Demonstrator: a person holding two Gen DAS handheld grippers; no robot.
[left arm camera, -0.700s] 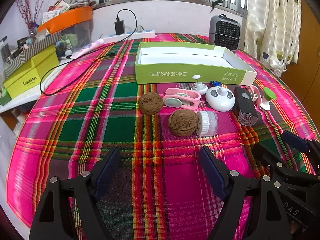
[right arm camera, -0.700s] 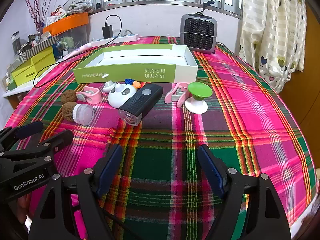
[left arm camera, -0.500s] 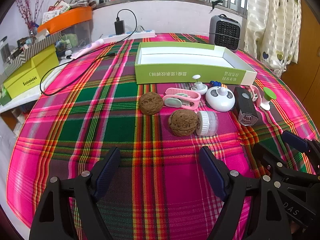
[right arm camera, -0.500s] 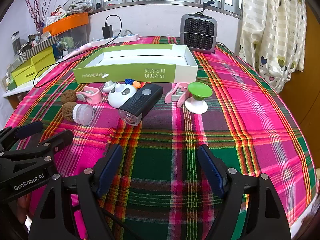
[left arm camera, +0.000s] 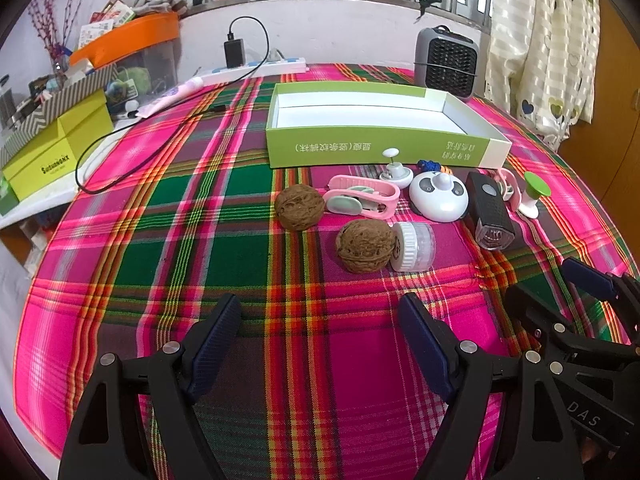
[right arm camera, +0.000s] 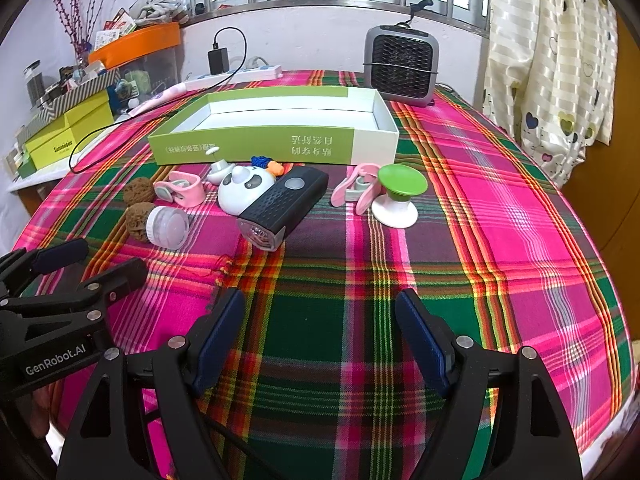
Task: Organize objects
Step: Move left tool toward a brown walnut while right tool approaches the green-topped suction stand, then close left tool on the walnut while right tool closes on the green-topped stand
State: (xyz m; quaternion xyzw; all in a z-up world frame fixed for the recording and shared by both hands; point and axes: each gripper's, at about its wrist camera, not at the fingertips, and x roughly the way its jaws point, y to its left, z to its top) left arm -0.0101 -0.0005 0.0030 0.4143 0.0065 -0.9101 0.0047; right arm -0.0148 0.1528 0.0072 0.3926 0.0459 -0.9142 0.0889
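Note:
An open green and white box (left arm camera: 376, 128) (right arm camera: 280, 128) lies empty on the plaid cloth. In front of it lie two walnuts (left arm camera: 299, 207) (left arm camera: 362, 246), a pink clip (left arm camera: 362, 200), a clear jar with white lid (left arm camera: 414, 246) (right arm camera: 168, 226), a white panda gadget (left arm camera: 438, 197) (right arm camera: 242, 192), a black bike light (left arm camera: 489, 210) (right arm camera: 286, 206), a second pink clip (right arm camera: 358, 188) and a green-topped knob (right arm camera: 398, 194). My left gripper (left arm camera: 320, 316) is open and empty, short of the walnuts. My right gripper (right arm camera: 320, 312) is open and empty, short of the bike light.
A grey heater (right arm camera: 400, 66) stands behind the box. A power strip (left arm camera: 256, 68) and black cable (left arm camera: 120, 132) lie at the back left. Yellow-green boxes (left arm camera: 56, 148) and an orange-lidded bin (left arm camera: 128, 48) crowd the left side. A curtain (right arm camera: 552, 52) hangs at the right.

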